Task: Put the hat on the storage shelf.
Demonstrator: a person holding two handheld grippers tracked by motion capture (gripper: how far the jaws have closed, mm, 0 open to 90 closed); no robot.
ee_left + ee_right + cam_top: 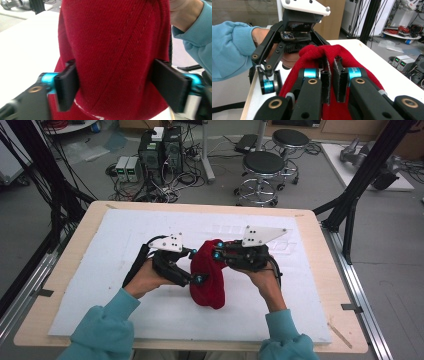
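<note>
A red knit hat (207,280) hangs between both grippers over the white mat (100,270). My left gripper (196,265) comes in from the left, and its two black pads press on either side of the hat's body (112,50). The cloth narrows where they squeeze it. My right gripper (216,250) holds the hat's upper edge from the right. Its jaws (331,75) stand almost together, with a fold of red cloth (362,62) pinched between them. One fingertip (269,85) of the left gripper shows beside the hat in the right gripper view.
The white mat covers most of a wooden table (320,270). Black frame posts (360,185) stand at the table's right and left. Beyond the far edge are two stools (262,170) and computer boxes with cables (160,150) on the floor.
</note>
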